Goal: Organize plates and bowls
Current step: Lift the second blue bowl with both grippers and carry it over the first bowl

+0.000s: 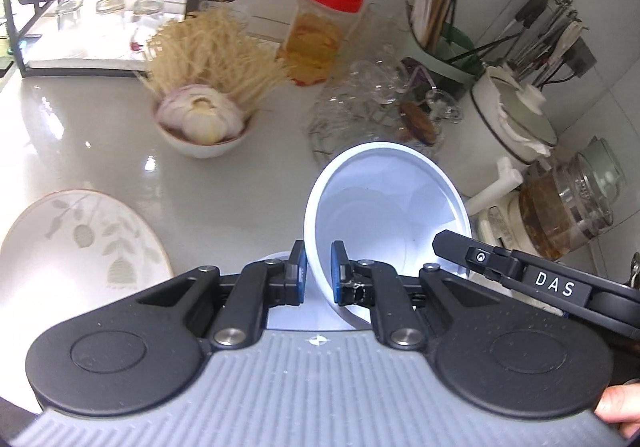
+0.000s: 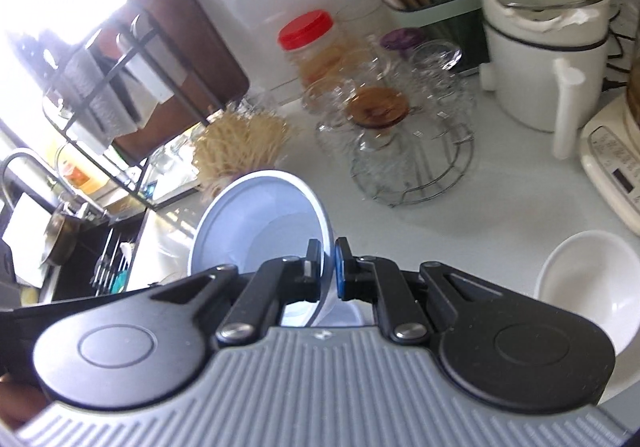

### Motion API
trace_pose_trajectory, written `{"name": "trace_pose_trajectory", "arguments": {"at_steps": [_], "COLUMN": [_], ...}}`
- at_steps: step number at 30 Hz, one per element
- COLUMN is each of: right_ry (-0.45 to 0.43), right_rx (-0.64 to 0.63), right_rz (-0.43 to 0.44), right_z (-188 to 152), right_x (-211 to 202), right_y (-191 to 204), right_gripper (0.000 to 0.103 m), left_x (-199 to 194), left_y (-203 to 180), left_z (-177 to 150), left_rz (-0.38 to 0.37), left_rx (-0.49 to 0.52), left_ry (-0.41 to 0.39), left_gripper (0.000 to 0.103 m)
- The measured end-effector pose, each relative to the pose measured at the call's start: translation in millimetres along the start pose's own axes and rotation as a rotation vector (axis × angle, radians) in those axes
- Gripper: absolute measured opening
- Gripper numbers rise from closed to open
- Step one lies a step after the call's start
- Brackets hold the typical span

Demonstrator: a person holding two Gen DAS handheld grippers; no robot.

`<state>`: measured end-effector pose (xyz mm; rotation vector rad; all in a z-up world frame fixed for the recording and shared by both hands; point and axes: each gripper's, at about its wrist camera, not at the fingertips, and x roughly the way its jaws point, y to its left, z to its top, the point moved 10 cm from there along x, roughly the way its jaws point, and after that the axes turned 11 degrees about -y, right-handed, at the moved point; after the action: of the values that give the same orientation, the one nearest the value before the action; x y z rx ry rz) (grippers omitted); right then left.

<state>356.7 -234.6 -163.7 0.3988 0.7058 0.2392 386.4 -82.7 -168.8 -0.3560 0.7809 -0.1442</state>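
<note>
Both claws grip one white bowl (image 1: 384,207), tilted above the surface (image 1: 100,135): left claw (image 1: 318,273) pinches its 7 o'clock rim, right claw (image 2: 327,271) its 4 o'clock rim.

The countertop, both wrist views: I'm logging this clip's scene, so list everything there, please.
Bowl: one, pale blue, lifted and tilted, rim pinched on both sides.
Patterned plate: one, white with grey leaves, left.
Onion bowl: one, white, behind the plate.
Empty bowl: one, white, right.
Jar: one, red lid, back.
Glassware: several, clear, wire rack.
Chopstick holder: one, green.
Electric pot: one, white.
Left gripper: shut on rim.
Right gripper: shut on rim.
</note>
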Motion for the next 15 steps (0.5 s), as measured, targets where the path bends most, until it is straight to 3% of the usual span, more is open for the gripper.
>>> {"name": "trace_pose_trajectory", "arguments": {"at_steps": [15], "right_ry": [0.085], "right_rx": [-0.045], "right_rz": [-0.019], "right_z": [-54], "right_x": [28], "right_y": [12], "right_gripper": [0.012], "left_x": [23], "left_y": [47], "left_z": [-31], "left_rz": [0.07], "left_rx": [-0.031], "left_ry": [0.068], "left_gripper": [0.015]}}
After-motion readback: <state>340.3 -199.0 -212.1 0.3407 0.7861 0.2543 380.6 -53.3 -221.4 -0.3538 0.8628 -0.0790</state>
